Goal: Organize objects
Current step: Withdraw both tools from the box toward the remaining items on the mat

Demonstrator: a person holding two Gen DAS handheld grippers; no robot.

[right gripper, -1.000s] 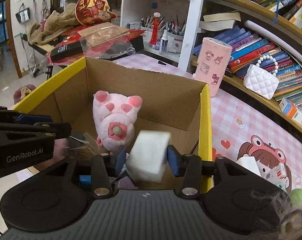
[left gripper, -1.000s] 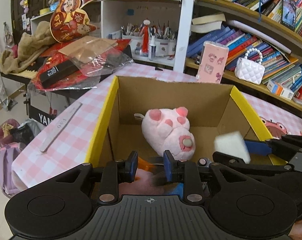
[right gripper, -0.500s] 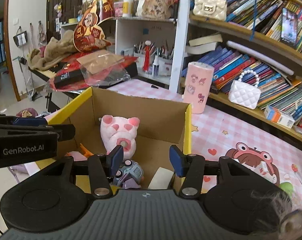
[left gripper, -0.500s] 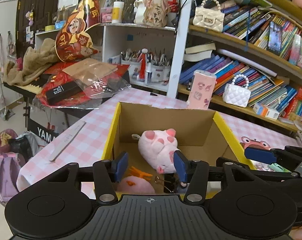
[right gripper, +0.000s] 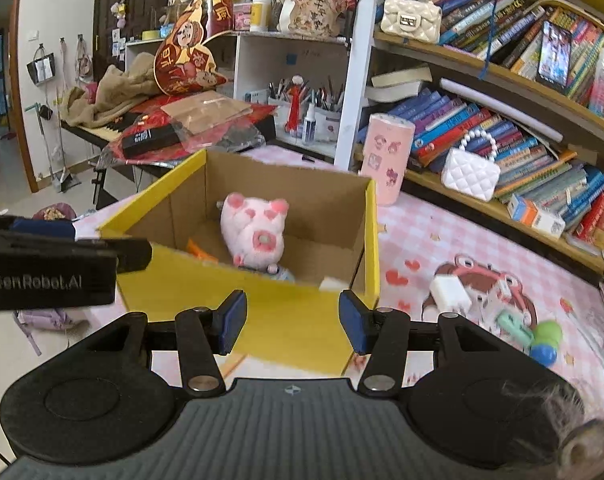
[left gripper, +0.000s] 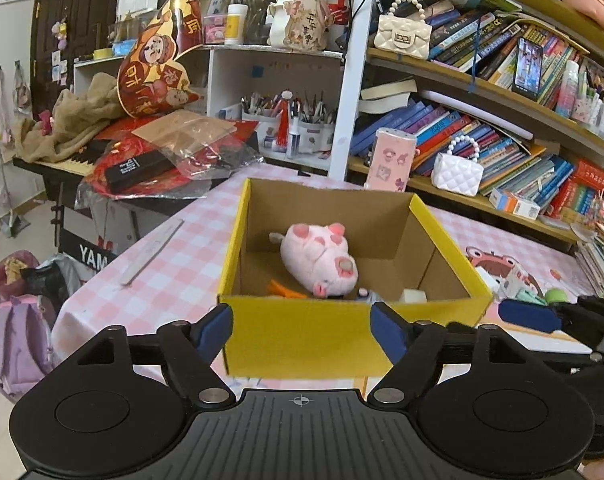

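1. The left tool is empty, its jaws opening, in front of the yellow box on the tabletop.
2. The right tool is empty, jaws parted, just outside the box's near wall.
3. The box already holds a pink plush pig, an orange piece and a white block.
4. Loose items remain on the tabletop to the right: a white block, a mint-green item and a green ball.
5. Risk: the two tools sit close together; reaching right may cause a collision.
6. Risk: a low sweep may nudge the light box.
7. Risk: the ball may roll off when touched.
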